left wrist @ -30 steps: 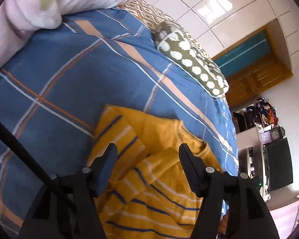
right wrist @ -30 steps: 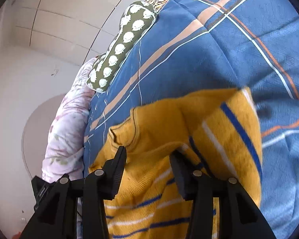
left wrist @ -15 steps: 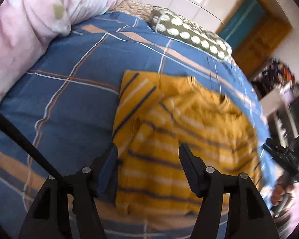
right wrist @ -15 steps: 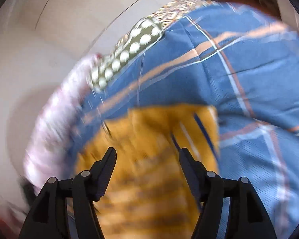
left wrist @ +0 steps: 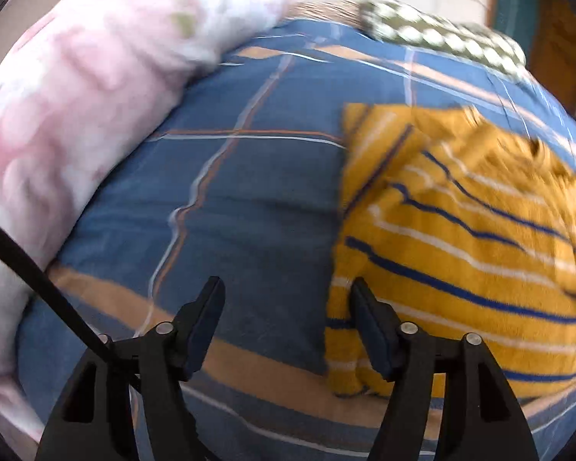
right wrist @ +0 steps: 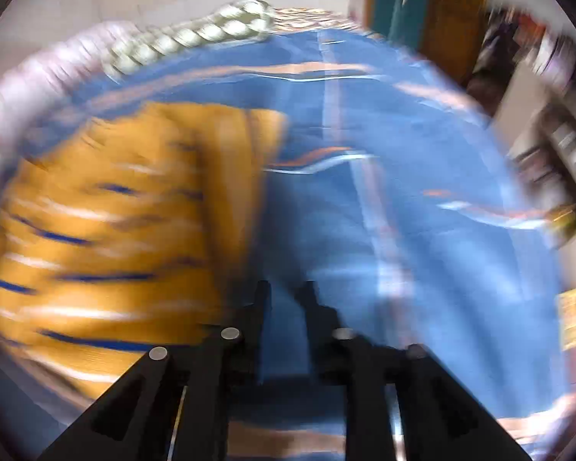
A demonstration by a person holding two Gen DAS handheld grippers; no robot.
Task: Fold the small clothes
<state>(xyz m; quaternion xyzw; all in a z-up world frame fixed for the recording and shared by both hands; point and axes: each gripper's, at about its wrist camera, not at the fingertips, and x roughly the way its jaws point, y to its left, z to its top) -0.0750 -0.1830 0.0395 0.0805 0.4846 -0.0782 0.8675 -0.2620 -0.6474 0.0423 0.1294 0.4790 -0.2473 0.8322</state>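
Shirt (left wrist: 460, 253) sharp left — blurred right.

Mustard shirt (left wrist: 460, 253) striped blue and white; blue plaid bedspread (left wrist: 249, 199).

No readable text, label or number anywhere.

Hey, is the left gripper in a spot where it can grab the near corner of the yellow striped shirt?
Probably yes. The left gripper is open, and the yellow striped shirt lies flat on the blue plaid bedsheet, its edge by the right-hand finger. Nothing lies between them.
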